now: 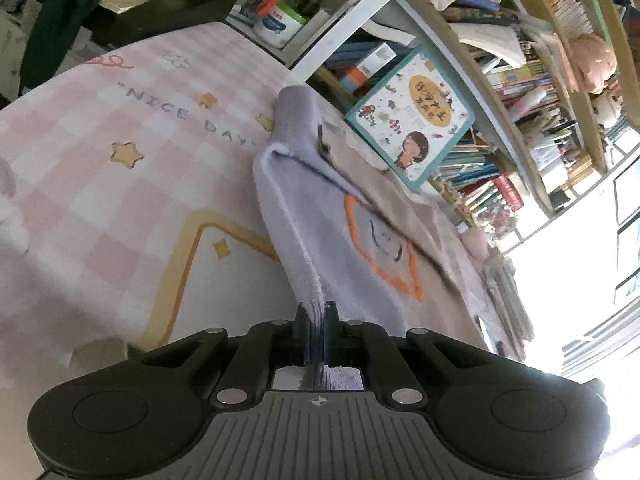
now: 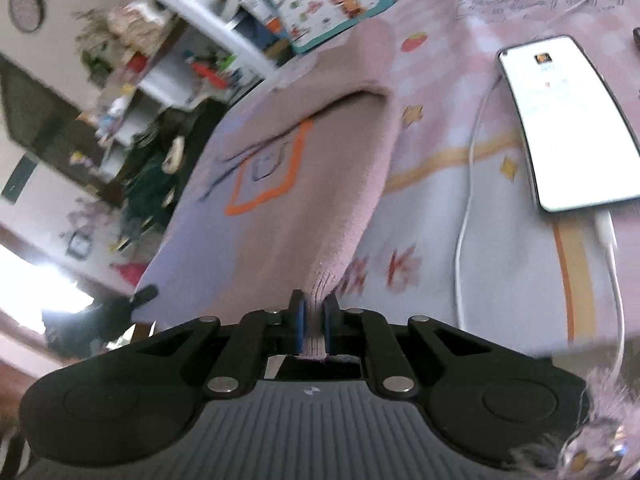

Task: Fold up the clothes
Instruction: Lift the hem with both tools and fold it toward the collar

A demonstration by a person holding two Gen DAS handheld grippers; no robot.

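A: That lavender sweater [image 1: 340,216] w/ the orange outline design [image 2: 272,172], where's it at rn?

B: Strung up btwn both claws, lifted off the pink checked cloth [image 1: 120,128] on the desk. Far end droops back down onto the cloth by the picture book [image 1: 412,120].

A: Left claw [image 1: 316,320]?

B: Clamped tight on a ribbed edge, fabric bunched right btwn the jaws. Right claw [image 2: 314,320] same deal, pinched shut on ribbed knit, prob the hem's other corner.

A: So mid-fold?

B: I'd guess so, hem looks ready to be carried toward the far end. Frames are blurry tho, esp. the right wrist view.

A: What cd go wrong?

B: Couple things. Each grip's only a thin bite of rib, so a tug apart cd slip a corner out and the whole edge drops crooked. Also the phone [image 2: 568,120] and its white cable [image 2: 472,184] sit on the cloth just beside the sweater's right side. A wide swing cd snag the cable or drape knit over the phone.

A: And the far end?

B: It's rumpled, so it may fold in uneven.
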